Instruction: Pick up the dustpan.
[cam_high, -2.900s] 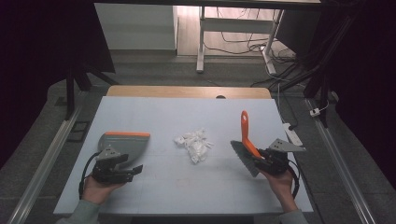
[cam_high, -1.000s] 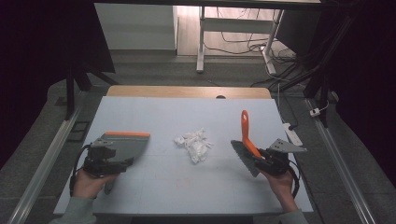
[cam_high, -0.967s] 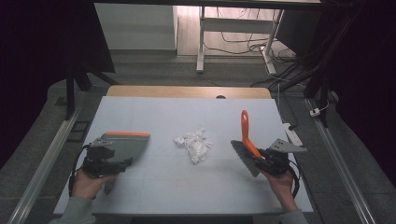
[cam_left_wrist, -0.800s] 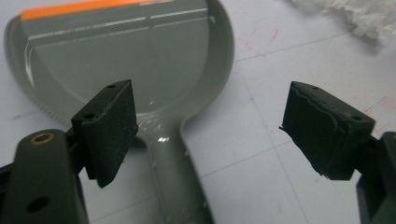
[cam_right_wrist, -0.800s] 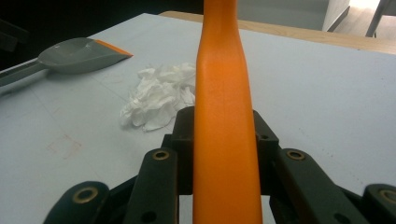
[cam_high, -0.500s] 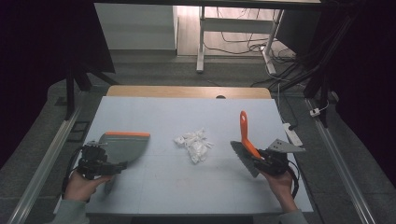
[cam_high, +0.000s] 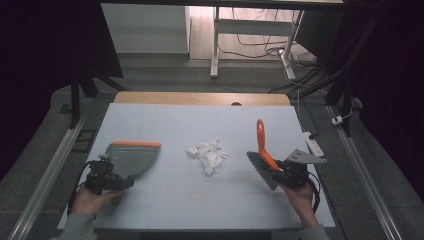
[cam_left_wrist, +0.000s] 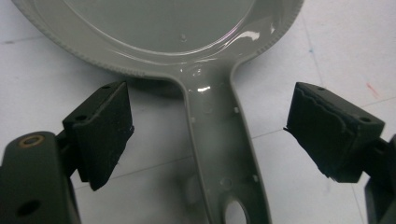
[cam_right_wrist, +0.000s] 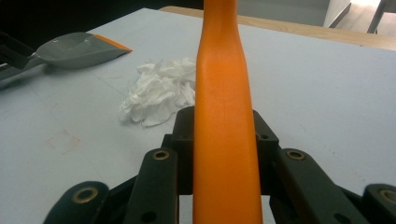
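A grey dustpan (cam_high: 132, 156) with an orange lip lies flat on the table's left side. Its handle (cam_left_wrist: 219, 140) runs between the jaws of my left gripper (cam_high: 114, 180) (cam_left_wrist: 215, 133). Those jaws have just been opening, and the pads (cam_left_wrist: 100, 133) stand clear of the handle on both sides. At the right, my right gripper (cam_high: 280, 172) (cam_right_wrist: 224, 135) is shut on the orange handle of a brush (cam_high: 261, 140) (cam_right_wrist: 222, 70), its grey bristles pointing down and left. Crumpled white paper (cam_high: 207, 154) (cam_right_wrist: 161, 91) lies in the middle between dustpan (cam_right_wrist: 77, 49) and brush.
The pale blue table top (cam_high: 200, 205) ends in a wooden strip (cam_high: 200, 98) at the far side. Metal rails (cam_high: 45, 180) run along the floor on both sides. Beyond the table are desk legs (cam_high: 216, 40) and cables (cam_high: 280, 50).
My left hand has shifted a little left and sunk toward the table at the dustpan's handle. The dustpan, the paper, the brush and the right hand stay where they were.
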